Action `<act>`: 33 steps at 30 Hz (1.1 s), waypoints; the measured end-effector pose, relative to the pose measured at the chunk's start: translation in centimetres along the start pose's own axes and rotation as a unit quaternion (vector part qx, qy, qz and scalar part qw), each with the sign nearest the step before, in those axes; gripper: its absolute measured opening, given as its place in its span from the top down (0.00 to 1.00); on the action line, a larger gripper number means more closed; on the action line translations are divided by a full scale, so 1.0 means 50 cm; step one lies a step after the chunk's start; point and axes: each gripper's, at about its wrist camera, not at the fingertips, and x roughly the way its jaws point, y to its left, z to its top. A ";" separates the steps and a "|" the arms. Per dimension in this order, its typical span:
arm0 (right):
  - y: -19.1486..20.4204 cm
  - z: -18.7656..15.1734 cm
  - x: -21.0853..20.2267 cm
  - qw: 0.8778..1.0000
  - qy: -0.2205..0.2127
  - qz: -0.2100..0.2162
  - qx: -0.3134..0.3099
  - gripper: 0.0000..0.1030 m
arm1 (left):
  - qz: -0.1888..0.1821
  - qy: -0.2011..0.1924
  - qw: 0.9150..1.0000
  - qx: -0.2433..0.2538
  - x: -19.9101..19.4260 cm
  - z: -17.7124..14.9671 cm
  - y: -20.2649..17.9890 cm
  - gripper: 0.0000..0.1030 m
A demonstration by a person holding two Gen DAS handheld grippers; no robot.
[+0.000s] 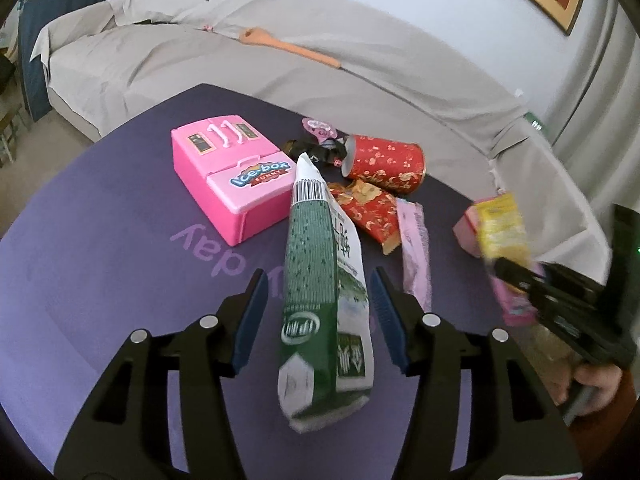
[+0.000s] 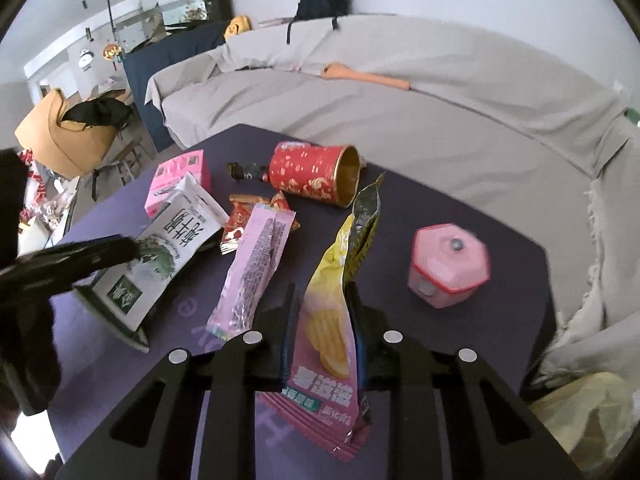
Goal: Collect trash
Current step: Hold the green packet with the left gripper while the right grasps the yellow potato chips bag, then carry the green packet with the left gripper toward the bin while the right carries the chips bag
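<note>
Step in hand: gathering wrappers. Your right gripper (image 2: 320,312) is clamped on the chip bag (image 2: 332,320); left gripper (image 1: 320,312) jaws apart astride the green packet (image 1: 320,300), mid-table. Next: close them.

On the purple table (image 1: 100,248): four snack wrappers (image 1: 324,304), one red cup (image 1: 384,164), two pink toys (image 1: 232,176), and perhaps two small crumpled scraps (image 1: 320,148).

Green-and-white packet (image 1: 326,300), pink-and-yellow chip bag (image 2: 332,332), red gold-patterned can (image 1: 384,164), purple table (image 1: 100,280).
</note>
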 end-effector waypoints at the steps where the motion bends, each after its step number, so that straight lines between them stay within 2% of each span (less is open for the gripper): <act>1: 0.000 -0.002 -0.009 1.000 -0.003 -0.004 -0.006 0.78 | 0.003 0.005 1.000 0.002 0.007 0.005 -0.003 0.51; 11: -0.025 -0.052 -0.067 1.000 -0.003 0.008 -0.011 0.78 | 0.007 0.058 0.998 -0.018 0.066 0.034 -0.012 0.51; 12: -0.027 -0.056 -0.074 1.000 -0.008 0.005 -0.012 0.78 | 0.010 0.064 0.998 -0.020 0.073 0.037 -0.014 0.53; 14: -0.033 -0.061 -0.084 1.000 -0.015 0.003 -0.009 0.78 | 0.013 0.069 0.997 -0.021 0.078 0.040 -0.017 0.68; 15: -0.039 -0.064 -0.095 1.000 -0.020 0.001 -0.005 0.78 | 0.014 0.070 0.997 -0.018 0.076 0.041 -0.022 0.71; 21: -0.070 -0.066 -0.145 0.999 -0.046 -0.010 0.005 0.78 | 0.004 0.040 0.999 0.014 0.018 0.050 -0.079 0.72; 27: -0.094 -0.072 -0.210 0.997 -0.070 -0.024 0.011 0.78 | -0.010 -0.015 0.999 0.050 -0.067 0.066 -0.160 0.72; 33: -0.118 -0.070 -0.293 0.994 -0.095 -0.051 0.003 0.78 | -0.035 -0.037 0.997 0.065 -0.127 0.078 -0.250 0.72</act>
